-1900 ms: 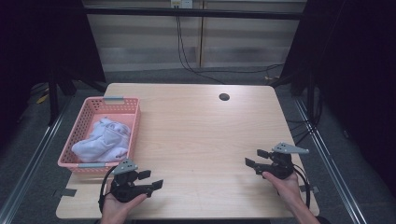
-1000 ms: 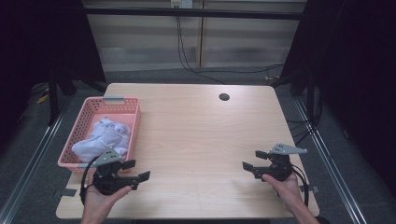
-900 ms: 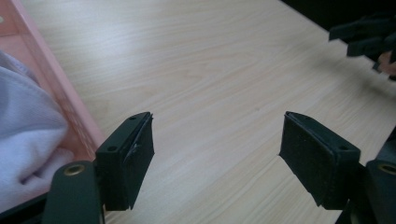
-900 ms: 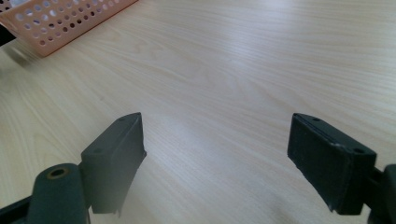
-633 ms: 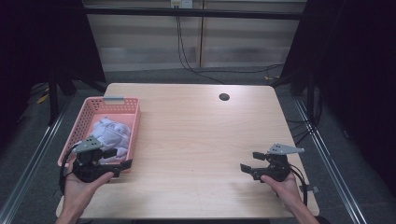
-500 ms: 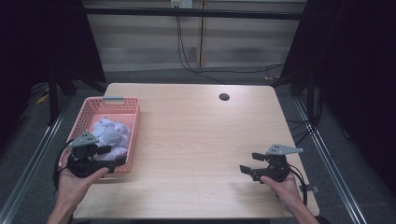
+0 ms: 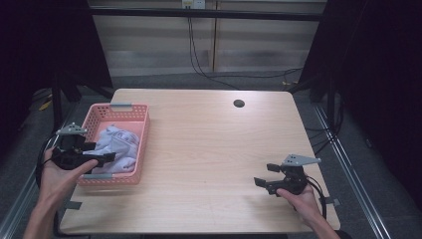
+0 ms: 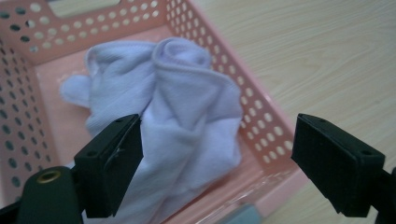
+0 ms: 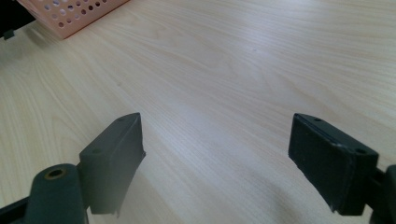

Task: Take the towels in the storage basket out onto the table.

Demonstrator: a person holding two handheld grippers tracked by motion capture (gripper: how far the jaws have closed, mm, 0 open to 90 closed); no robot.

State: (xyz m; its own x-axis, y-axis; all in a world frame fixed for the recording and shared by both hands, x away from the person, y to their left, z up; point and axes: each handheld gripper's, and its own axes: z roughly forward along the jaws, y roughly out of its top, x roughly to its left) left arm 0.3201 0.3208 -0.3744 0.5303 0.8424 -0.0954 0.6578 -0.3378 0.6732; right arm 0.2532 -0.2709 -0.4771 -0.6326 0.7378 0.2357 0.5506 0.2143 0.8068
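Observation:
A pink perforated basket [image 7: 134,127] sits at the table's left edge with a crumpled pale lilac cloth [image 7: 118,144] inside. My left gripper [image 7: 102,155] hovers over the basket's near left corner, open, its jaws spread above the cloth [image 8: 187,116] and the basket wall [image 8: 261,135]. Nothing is between them. My right gripper [image 7: 263,175] rests low over the bare table near the front right, open and holding nothing; its view looks across the wood [image 9: 224,84] toward the basket's corner [image 9: 70,14].
A small dark round hole [image 7: 239,103] marks the table's far side. Table edges drop off to dark floor on all sides; cables run behind the far edge. The wide wooden middle [image 7: 209,144] lies between the two grippers.
My left gripper has moved from the table's front edge leftward and forward to the basket, now over the cloth. The right gripper has barely shifted.

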